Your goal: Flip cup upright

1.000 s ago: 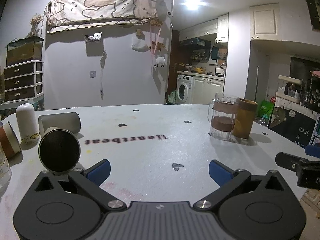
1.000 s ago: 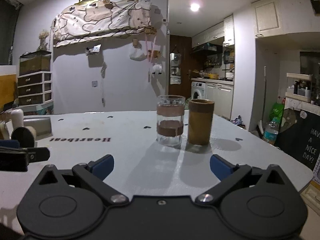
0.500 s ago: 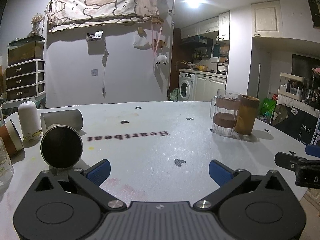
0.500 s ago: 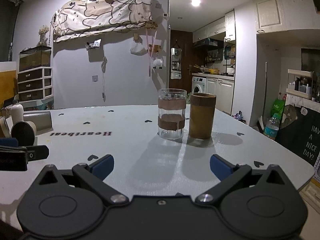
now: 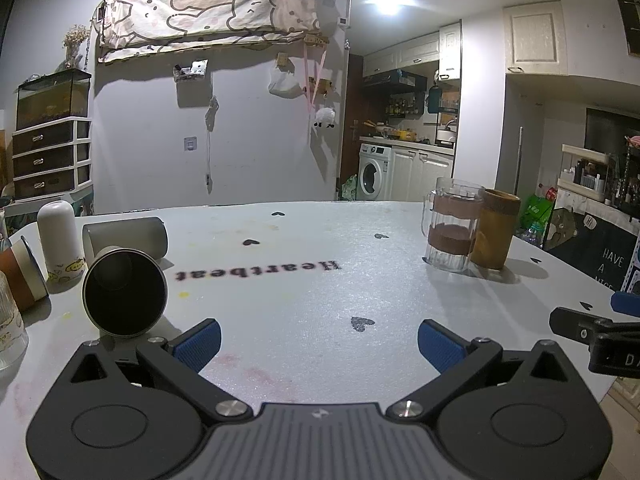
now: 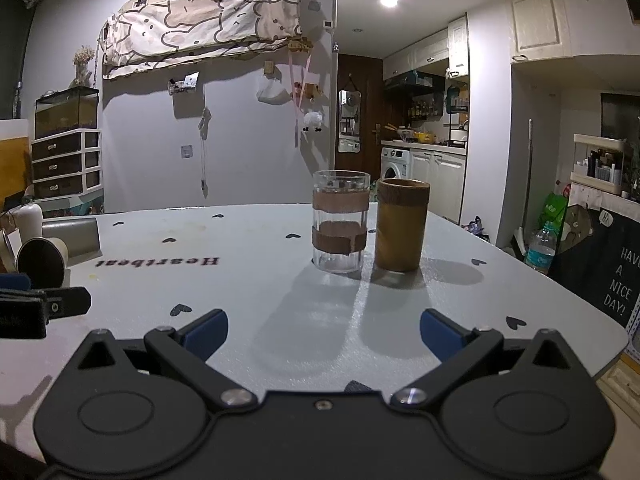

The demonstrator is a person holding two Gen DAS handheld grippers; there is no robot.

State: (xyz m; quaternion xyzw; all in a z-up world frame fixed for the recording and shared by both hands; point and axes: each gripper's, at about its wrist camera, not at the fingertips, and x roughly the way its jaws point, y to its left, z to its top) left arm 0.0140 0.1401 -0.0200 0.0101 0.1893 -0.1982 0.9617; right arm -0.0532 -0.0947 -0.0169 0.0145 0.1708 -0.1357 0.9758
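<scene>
since the tabletop carries everything here, start with it: a pale surface printed with hearts, with two upright cups, a clear glass and a brown tumbler, touching side by side on its right part, dead ahead of the right gripper, whose jaws are spread wide with nothing between them. the left gripper likewise hangs low over the surface, jaws spread and empty. the cup to flip looks to be the toppled cup lying on its side at the left, dark mouth facing the left camera, long axis running away from it toward a grey cup also on its side just behind. it sits just beyond and outside the left fingertip, not between the jaws, so the left hand is plainly nearer and would, i judge, need to shift leftward to straddle it; from the right view it lies well apart, far left
</scene>
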